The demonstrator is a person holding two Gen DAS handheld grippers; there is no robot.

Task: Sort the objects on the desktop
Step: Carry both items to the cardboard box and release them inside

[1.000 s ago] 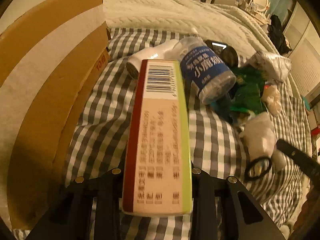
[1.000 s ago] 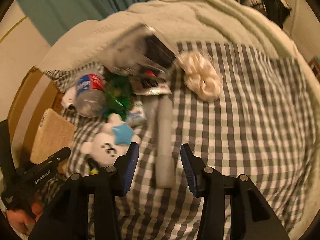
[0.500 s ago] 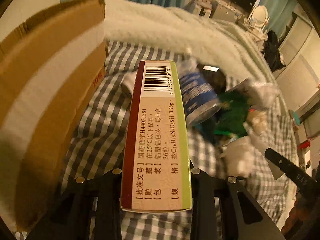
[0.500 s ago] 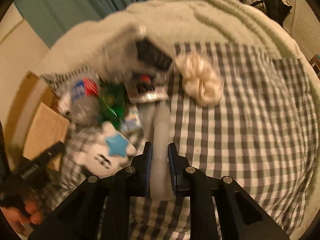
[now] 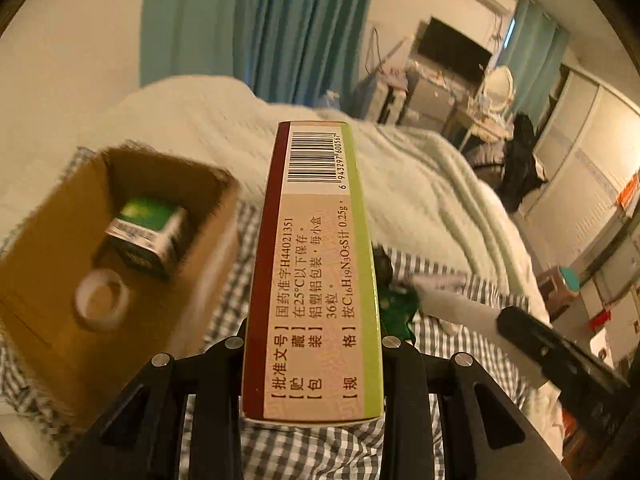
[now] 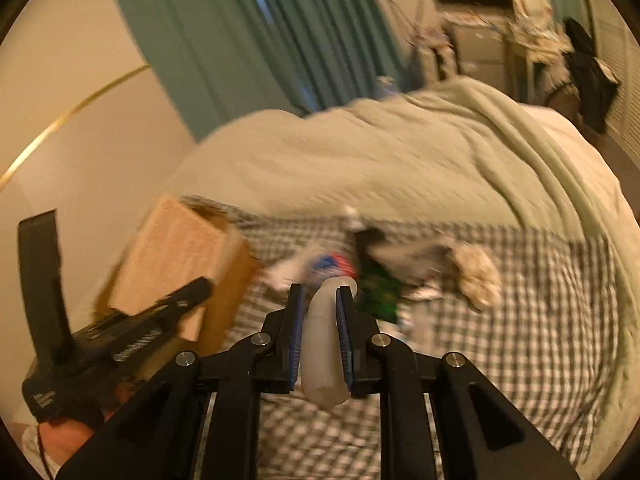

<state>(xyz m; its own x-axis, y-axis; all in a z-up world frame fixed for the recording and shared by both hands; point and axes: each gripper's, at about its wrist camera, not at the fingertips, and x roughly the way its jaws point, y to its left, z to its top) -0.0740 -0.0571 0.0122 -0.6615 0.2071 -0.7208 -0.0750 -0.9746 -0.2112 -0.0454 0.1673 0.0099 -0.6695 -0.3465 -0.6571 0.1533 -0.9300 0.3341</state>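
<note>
A bedroom with teal curtains (image 5: 256, 28) in the upper part of both views, and a bed covered by a pale green blanket (image 6: 400, 152) and a grey-and-white checked cloth (image 6: 520, 320). In the left wrist view the left tool (image 5: 314, 344) is clamped on a long medicine box (image 5: 316, 264) with a barcode at its far end, filling the centre of the frame. At the left of that frame an open cardboard box (image 5: 52, 248) sits on the checked cloth, holding a green-topped carton (image 5: 146, 232) and a white tape roll (image 5: 102, 300). In the right wrist view the right tool (image 6: 320, 336) is pressed together on a whitish tube (image 6: 322, 344) at lower centre. Beyond it, mid-frame, a blurred pile lies on the cloth: a bottle with a blue-and-red label (image 6: 328, 266), a green packet (image 6: 378, 292) and a cream fluffy item (image 6: 476, 276).
</note>
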